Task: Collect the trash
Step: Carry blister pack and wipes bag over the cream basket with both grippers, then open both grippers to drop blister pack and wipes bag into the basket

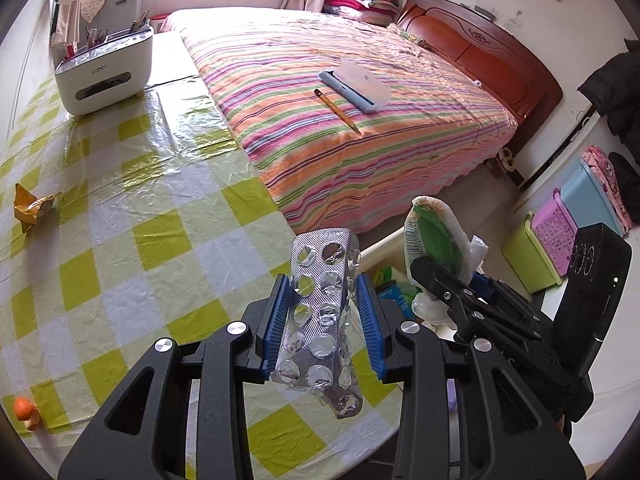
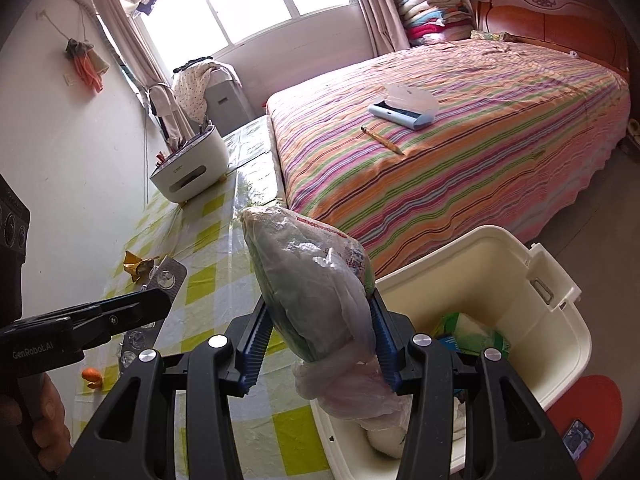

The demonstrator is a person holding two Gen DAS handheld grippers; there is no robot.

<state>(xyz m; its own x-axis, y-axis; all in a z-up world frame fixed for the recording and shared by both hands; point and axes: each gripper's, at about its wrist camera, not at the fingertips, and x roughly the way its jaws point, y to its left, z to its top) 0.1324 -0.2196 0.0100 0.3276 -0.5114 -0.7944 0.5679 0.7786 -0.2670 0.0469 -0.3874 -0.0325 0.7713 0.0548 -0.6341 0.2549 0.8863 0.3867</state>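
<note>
Clearly both tools carry trash toward the bin (image 2: 560,292) at lower right: the left gripper (image 1: 322,324) clamps an empty blister pack (image 1: 320,320) at lower centre, and the right gripper (image 2: 318,344) pinches a crumpled plastic bag (image 2: 316,280) beside the rim, ready to drop.

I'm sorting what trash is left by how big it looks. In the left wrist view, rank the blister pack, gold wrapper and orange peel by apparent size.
1. blister pack, though it looks large partly because the left gripper holds it close to the camera
2. gold wrapper
3. orange peel
</note>
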